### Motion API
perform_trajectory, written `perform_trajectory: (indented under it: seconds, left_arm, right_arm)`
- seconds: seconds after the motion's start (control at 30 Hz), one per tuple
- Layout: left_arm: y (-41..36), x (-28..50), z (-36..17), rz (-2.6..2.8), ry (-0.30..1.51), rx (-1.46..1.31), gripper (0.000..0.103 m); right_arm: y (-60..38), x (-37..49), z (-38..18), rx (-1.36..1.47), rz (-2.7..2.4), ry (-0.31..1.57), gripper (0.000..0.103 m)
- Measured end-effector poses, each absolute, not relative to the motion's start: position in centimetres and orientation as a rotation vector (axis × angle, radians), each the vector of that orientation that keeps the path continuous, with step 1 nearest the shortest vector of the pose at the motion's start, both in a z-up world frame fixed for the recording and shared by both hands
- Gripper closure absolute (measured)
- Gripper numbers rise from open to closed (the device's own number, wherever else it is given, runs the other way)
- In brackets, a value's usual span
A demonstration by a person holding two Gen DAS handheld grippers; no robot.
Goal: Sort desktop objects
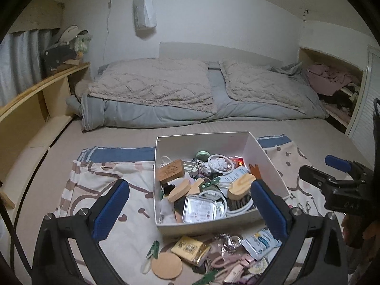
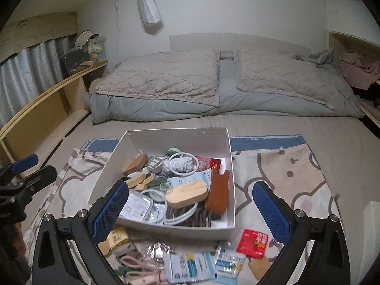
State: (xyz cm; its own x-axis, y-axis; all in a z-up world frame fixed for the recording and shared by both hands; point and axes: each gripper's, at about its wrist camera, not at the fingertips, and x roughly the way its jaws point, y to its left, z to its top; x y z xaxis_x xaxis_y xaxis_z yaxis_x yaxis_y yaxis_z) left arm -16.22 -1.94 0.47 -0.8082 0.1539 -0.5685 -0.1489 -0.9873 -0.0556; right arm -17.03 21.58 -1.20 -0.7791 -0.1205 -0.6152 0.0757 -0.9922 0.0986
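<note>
Dim, flat indoor light with soft shadows; heavy fisheye bending and black vignetting at the corners; bottom edge slightly blurred.

Box [image 1: 266,156] sits on cloth [image 1: 118,178] spread over bed [image 1: 320,128]; small items lie in box; packets [image 2: 187,266] and coaster [image 1: 167,265] lie before it; pillows [image 1: 154,83] behind; shelf [image 1: 35,90] left.
</note>
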Motion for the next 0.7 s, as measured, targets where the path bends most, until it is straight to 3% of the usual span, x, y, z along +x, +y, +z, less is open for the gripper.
perform_trajectory:
  seconds: [0.7]
  left_arm:
    - [-0.9, -5.8, 2.8, 2.869, 0.036, -0.819, 0.000]
  right_arm:
    - [21.7, -6.7, 0.1, 0.902, -2.849, -0.037, 0.000]
